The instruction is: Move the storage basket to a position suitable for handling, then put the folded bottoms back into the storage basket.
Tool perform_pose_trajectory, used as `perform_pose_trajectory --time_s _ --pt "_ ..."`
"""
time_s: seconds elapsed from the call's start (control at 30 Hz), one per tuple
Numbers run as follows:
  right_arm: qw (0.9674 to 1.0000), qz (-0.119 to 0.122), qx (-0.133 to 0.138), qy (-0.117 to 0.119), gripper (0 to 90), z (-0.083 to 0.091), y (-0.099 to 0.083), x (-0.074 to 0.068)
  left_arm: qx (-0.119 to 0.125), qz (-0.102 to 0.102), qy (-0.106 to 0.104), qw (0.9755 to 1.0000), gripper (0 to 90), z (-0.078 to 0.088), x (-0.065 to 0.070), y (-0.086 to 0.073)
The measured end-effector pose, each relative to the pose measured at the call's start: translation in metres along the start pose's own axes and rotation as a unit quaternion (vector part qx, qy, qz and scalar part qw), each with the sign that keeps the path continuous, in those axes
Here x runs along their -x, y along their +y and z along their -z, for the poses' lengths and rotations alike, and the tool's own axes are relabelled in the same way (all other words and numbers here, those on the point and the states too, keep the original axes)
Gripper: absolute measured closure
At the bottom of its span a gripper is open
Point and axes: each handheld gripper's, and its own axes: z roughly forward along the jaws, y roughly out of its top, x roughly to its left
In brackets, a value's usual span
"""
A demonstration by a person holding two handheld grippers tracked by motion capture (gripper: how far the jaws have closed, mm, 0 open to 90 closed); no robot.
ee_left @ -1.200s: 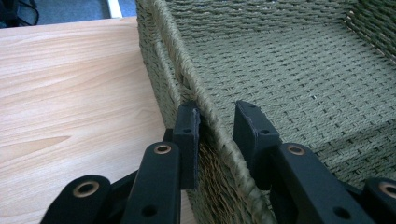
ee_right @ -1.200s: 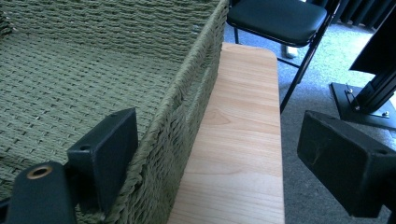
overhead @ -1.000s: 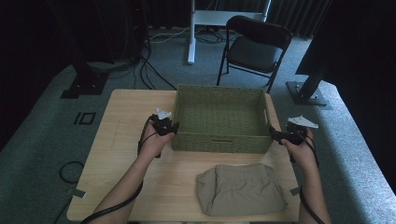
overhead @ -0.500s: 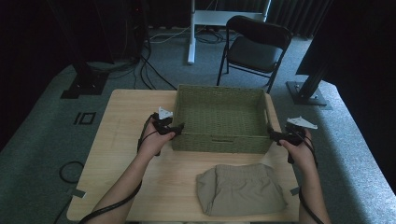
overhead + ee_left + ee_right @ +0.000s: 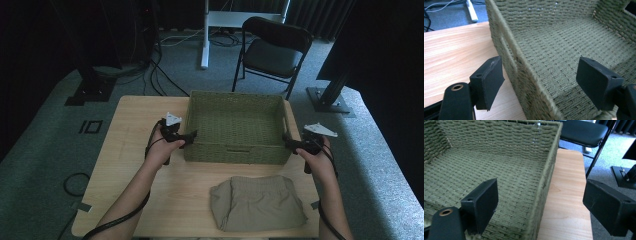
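A green woven basket (image 5: 235, 152) sits on the wooden table (image 5: 135, 130), with nothing inside it. My left gripper (image 5: 192, 135) straddles the basket's left wall (image 5: 524, 75). Its jaws have just been opening and stand apart from the wall, one outside and one inside. My right gripper (image 5: 286, 140) is open around the right wall (image 5: 546, 187) in the same way, and its pads do not touch the weave. The left gripper (image 5: 541, 80) and the right gripper (image 5: 545, 205) each show a clear gap on both sides of the rim.
A folded khaki garment (image 5: 257, 202) lies on the table in front of the basket, near the front edge. A black folding chair (image 5: 272, 50) stands on the carpet behind the table. Cables and stand feet lie on the floor at the back left.
The left gripper's jaws have spread apart off the basket's left wall. The basket, the garment and both hands have stayed about where they were.
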Motion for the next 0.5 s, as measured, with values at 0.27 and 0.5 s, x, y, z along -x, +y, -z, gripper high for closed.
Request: perform_pose_trajectory --time_s 0.27,0.5 --pt "0.9998 0.005 0.012 0.017 12.8 0.006 0.004 -0.012 0.025 -0.002 -0.013 0.9996 19.6 0.015 -0.001 0.006" --pt "0.9992 0.015 0.019 0.032 12.8 0.017 0.005 -0.022 0.033 -0.019 -0.042 0.9984 19.5 0.031 0.017 0.01"
